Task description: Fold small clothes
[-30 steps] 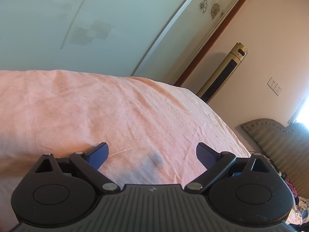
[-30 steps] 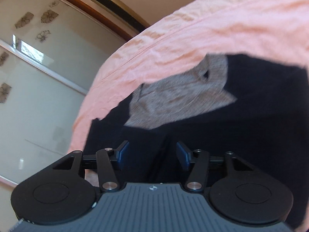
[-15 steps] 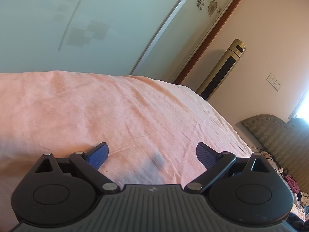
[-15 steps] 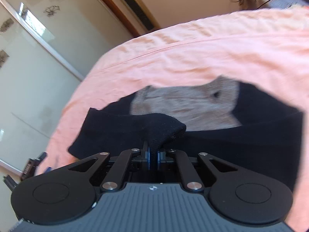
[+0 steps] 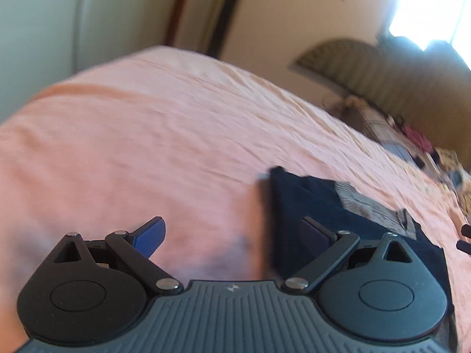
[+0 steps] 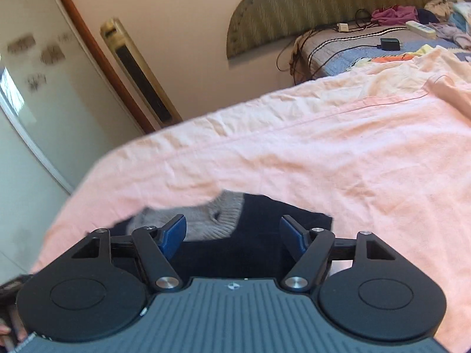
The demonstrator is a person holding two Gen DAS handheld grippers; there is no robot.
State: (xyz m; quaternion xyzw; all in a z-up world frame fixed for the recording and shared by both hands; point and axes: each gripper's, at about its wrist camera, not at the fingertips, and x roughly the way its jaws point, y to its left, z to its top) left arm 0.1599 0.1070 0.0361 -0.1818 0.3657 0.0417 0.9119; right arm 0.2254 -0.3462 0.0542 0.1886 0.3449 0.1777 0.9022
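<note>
Across the wide, rumpled pink cotton bedsheet (image 6: 338, 158) lies the small dark navy knitted garment with its grey ribbed panel (image 6: 259, 235), flat and partly folded, near my side of the bed. I judge one fold is just laid and I am letting go. My right gripper (image 6: 232, 232) hangs over the cloth, its jaws opening, nothing between them. My left gripper (image 5: 232, 235) is spread wide and empty, its right finger over the garment's edge. Next I need both tools down on an outer edge, pinching thin fabric cleanly without catching the sheet. Half a second ago my right jaws were pinched on a navy fold; the left view then showed only sheet.
</note>
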